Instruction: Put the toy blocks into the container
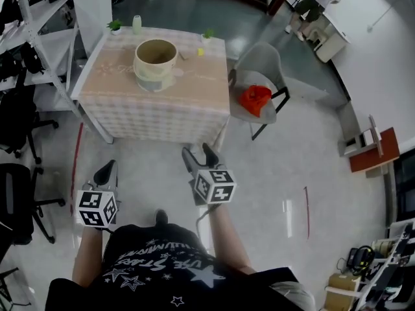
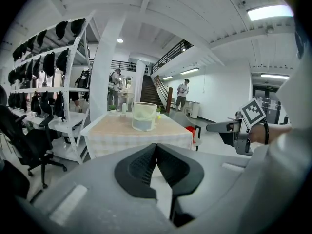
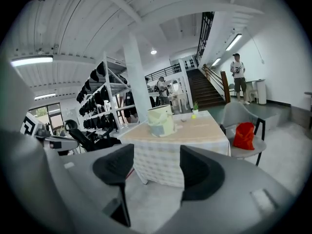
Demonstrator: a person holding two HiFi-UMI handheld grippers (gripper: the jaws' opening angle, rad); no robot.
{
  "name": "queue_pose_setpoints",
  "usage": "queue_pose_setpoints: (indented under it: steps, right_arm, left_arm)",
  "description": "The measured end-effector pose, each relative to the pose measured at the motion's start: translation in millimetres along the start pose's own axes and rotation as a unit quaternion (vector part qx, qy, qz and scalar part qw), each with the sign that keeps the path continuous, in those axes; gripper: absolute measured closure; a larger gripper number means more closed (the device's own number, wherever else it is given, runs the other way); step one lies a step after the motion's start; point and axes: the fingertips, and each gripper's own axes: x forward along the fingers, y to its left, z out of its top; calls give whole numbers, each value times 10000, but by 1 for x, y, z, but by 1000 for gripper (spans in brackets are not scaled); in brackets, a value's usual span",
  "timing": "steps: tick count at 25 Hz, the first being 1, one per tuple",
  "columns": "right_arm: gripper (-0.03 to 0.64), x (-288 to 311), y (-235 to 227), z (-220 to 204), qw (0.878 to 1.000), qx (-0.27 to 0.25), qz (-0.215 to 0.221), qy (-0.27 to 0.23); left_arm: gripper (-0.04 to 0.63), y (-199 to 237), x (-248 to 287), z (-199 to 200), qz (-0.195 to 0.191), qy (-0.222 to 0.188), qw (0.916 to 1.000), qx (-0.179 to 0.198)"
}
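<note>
**Cream container on the table, both grippers empty: loading not begun**

**Head view.** The container [image 1: 155, 62] stands upright on the table [image 1: 130, 112], towards its far half. A small yellow item [image 1: 200, 52], possibly a block, lies on the table to the right of the container and apart from it. No other block can be made out at this range. What is in the container cannot be read. The person stands on the floor, well apart from the table. The left gripper [image 1: 107, 169] and the right gripper [image 1: 198, 152] are held out ahead of the body, over the floor. A chair [image 1: 262, 63] with a red bag [image 1: 255, 99] stands beside the table's right edge.

**Left gripper view.** The jaws are together with nothing between them. They point towards the table, with the container [image 2: 144, 116] ahead and well apart.

**Right gripper view.** The jaws stand wide apart with nothing between them. The container [image 3: 161, 121] and the yellow item [image 3: 192, 116] show ahead on the table.

**Task status.** By these views no block is gripped and no placement is under way. Judged remaining:
1. Close the gap to the table.
2. Locate the blocks.
3. Grip each block.
4. Release each into the container.
</note>
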Motion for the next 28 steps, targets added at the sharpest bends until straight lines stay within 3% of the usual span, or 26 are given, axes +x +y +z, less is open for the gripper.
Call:
queue_pose_setpoints:
  steps: [14, 28]
  right_arm:
    - [319, 52, -15, 2, 9993, 26, 230, 296]
    - [319, 161, -58, 58, 9989, -100, -183, 424]
  left_arm:
    - [586, 24, 45, 13, 208, 3, 9997, -93]
    - [586, 90, 173, 61, -162, -1, 9997, -167]
